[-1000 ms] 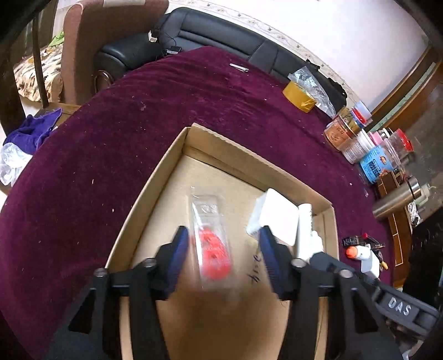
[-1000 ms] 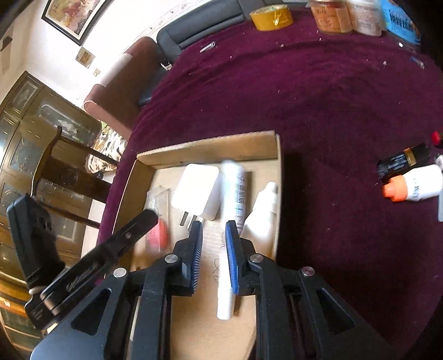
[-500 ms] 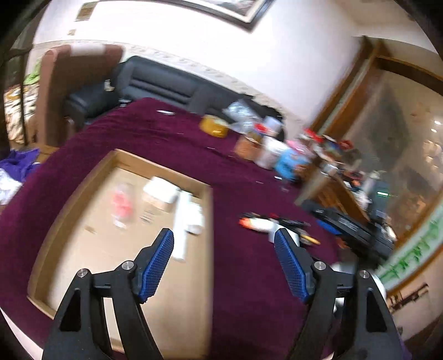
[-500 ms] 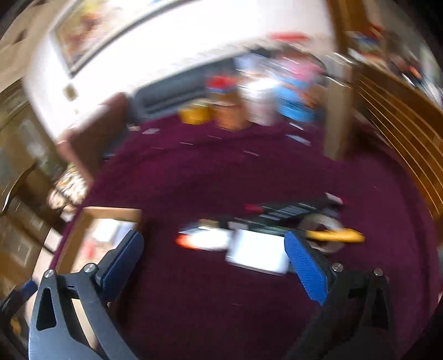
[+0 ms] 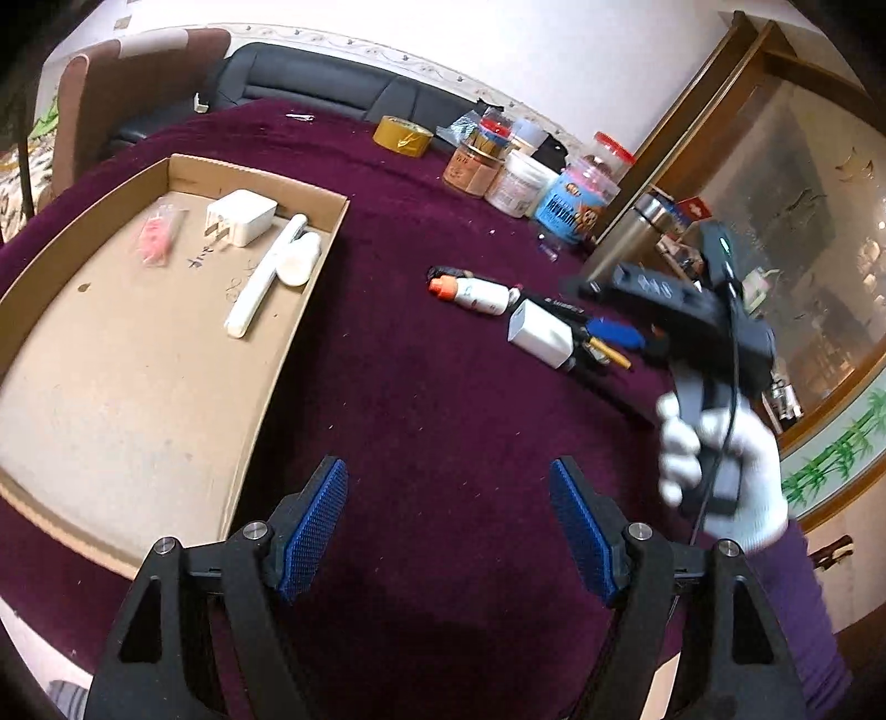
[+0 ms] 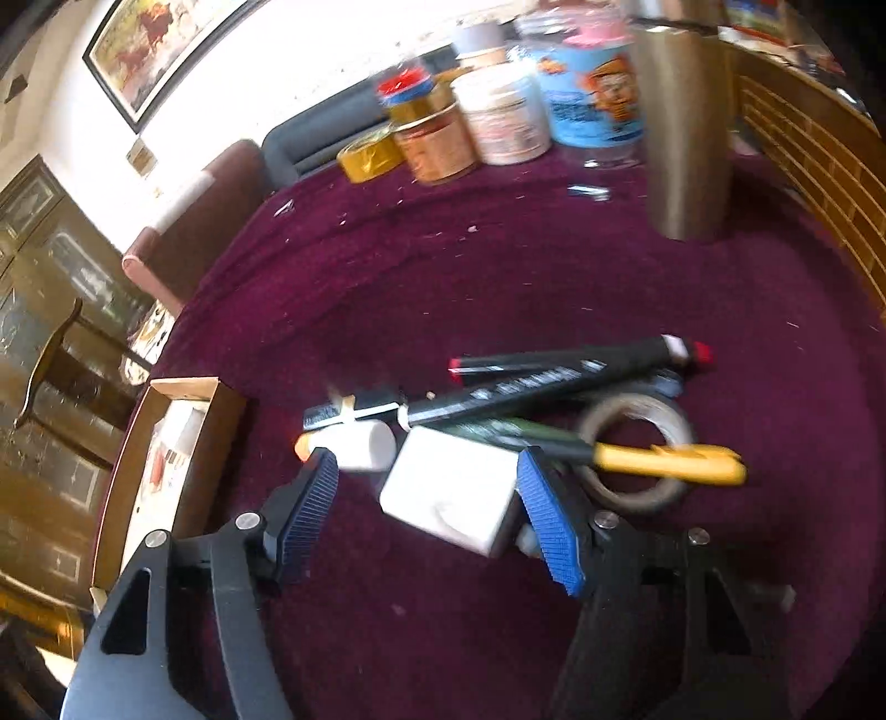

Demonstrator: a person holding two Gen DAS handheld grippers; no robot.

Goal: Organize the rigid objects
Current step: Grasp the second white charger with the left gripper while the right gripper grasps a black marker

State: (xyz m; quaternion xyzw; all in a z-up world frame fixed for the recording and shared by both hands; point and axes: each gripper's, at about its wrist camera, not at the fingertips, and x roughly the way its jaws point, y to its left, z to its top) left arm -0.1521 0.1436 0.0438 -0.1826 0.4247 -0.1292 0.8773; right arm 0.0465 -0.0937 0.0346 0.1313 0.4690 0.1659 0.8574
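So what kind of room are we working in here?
Most likely a home living room: a black sofa behind the table, a framed painting on the wall, and a wooden cabinet to one side.

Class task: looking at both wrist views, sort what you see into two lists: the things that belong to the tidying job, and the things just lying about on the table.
Part of the job:
shallow cardboard tray
white square plug adapter, between the open right tool
white bottle with orange cap
black marker pens
yellow-handled knife

Just lying about:
yellow tape roll
food jars
steel flask
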